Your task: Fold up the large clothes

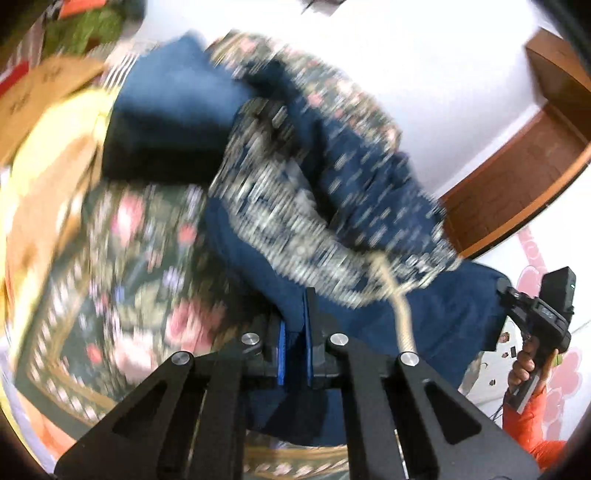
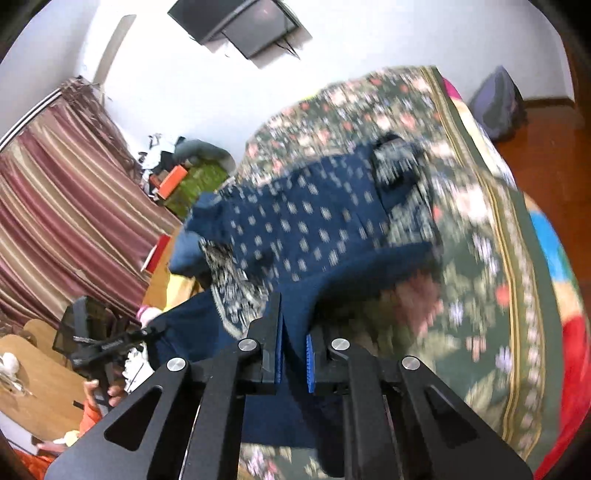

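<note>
A large dark blue garment (image 1: 369, 177) with pale dots and a pale patterned border hangs stretched between my two grippers above a bed. My left gripper (image 1: 295, 325) is shut on a plain blue edge of it. A cream drawstring (image 1: 402, 317) dangles beside the fingers. My right gripper (image 2: 294, 332) is shut on another blue edge of the garment (image 2: 295, 229). The right gripper also shows in the left wrist view (image 1: 532, 321), and the left gripper in the right wrist view (image 2: 110, 343). Both views are motion-blurred.
A green floral bedspread (image 2: 461, 258) covers the bed under the garment (image 1: 140, 266). A striped curtain (image 2: 66, 206) hangs at the left, a wall TV (image 2: 243, 26) above, a wooden table (image 2: 33, 387) at lower left, a wooden floor (image 2: 546, 147) at right.
</note>
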`<action>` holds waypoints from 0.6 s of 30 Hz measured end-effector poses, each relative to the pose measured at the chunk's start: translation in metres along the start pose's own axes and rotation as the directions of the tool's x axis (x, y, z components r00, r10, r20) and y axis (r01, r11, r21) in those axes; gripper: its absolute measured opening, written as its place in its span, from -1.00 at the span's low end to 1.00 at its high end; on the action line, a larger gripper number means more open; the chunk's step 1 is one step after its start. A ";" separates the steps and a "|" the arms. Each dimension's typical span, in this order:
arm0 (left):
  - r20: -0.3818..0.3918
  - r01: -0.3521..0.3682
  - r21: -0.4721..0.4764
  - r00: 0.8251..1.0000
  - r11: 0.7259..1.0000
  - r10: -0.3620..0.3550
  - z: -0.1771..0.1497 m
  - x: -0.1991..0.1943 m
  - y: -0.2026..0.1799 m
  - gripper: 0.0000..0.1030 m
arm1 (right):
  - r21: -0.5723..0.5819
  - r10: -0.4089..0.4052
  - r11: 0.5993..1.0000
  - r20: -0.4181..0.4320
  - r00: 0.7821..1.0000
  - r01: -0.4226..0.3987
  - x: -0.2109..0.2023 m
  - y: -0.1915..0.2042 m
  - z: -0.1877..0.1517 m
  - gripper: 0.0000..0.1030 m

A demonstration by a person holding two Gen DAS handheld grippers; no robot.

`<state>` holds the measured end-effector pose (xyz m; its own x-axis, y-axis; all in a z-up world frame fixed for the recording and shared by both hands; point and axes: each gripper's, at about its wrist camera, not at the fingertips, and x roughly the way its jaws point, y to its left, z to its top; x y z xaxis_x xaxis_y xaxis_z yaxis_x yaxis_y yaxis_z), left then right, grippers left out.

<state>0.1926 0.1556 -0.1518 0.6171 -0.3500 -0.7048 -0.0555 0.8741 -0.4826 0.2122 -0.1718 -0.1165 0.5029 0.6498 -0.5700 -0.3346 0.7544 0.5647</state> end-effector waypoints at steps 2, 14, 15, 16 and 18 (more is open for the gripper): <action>0.042 0.016 0.039 0.999 0.999 -0.018 0.025 -0.009 -0.016 -0.88 | -0.023 -0.006 1.000 0.024 1.000 0.006 0.003 0.004 0.016 -0.84; 0.303 -0.075 0.096 0.952 0.993 0.042 0.167 0.007 -0.046 -0.88 | 0.019 -0.115 0.993 0.174 0.978 0.113 0.052 -0.038 0.128 -0.86; 0.303 -0.094 0.083 0.951 0.992 0.065 0.176 0.019 -0.042 -0.88 | 0.027 -0.132 0.991 0.167 0.977 0.130 0.062 -0.045 0.132 -0.86; 0.298 -0.113 0.072 0.950 0.991 0.087 0.182 0.028 -0.037 -0.88 | 0.030 -0.148 0.989 0.157 0.976 0.145 0.070 -0.052 0.135 -0.86; 0.274 -0.170 0.053 0.950 0.984 0.149 0.198 0.055 -0.024 -0.88 | 0.032 -0.192 0.981 0.127 0.973 0.189 0.094 -0.068 0.138 -0.86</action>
<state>0.3831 0.1823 -0.0762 0.7932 -0.1096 -0.5990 -0.1181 0.9373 -0.3279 0.3922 -0.1748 -0.1262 0.6550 0.4757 -0.5871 -0.2081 0.8604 0.4651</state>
